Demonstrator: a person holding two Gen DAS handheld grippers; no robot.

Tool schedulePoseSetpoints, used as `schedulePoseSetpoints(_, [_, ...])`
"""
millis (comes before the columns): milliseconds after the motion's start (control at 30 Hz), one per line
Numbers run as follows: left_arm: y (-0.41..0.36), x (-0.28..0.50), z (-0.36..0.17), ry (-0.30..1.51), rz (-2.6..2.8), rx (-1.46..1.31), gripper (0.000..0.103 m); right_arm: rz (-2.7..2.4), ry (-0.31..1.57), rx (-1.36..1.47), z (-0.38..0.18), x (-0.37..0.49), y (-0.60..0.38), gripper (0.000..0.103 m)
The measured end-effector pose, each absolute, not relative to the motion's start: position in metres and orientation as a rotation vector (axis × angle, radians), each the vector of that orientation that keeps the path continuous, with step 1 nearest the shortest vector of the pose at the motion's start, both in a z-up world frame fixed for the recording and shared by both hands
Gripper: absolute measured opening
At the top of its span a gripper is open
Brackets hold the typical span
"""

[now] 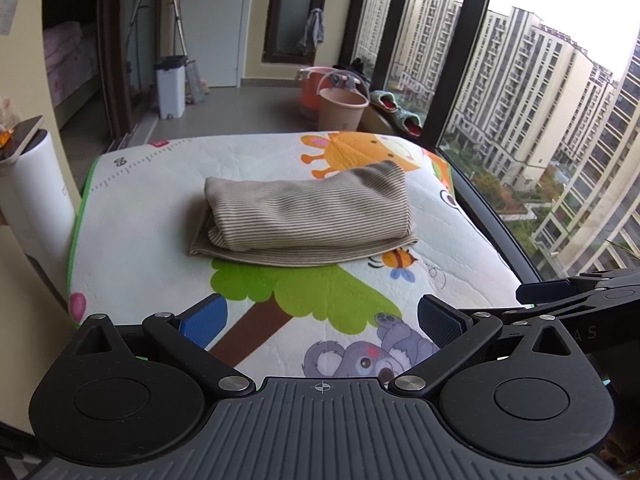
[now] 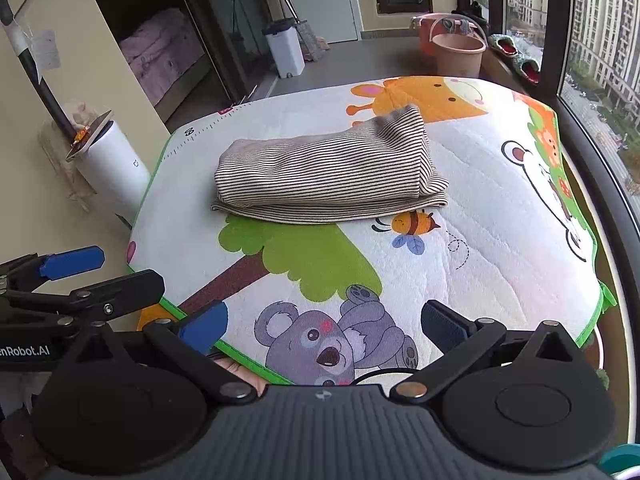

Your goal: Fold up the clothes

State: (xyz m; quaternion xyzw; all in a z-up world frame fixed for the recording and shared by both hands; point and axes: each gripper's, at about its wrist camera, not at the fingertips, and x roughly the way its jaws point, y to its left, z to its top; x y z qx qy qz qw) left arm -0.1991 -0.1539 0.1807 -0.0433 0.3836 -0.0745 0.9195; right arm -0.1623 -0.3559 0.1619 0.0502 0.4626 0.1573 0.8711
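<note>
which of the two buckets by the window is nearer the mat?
The pale pink bucket is nearer the mat. The orange-red bucket stands behind it, partly hidden, further toward the back wall.

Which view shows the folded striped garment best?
The right wrist view: the striped garment sits whole, stripes crisp, its layered edges visible. The left wrist view also shows it whole, but flatter and duller, with stripes less distinct.
</note>
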Motion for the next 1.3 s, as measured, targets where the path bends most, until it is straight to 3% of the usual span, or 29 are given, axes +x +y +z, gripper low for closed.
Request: schedulePoseSetpoints(1300, [-0.153,-0.196,0.176,0.839,-0.128,-0.095,0.103,0.330,1.003,0.095,0.152,-0.155,-0.352,0.103])
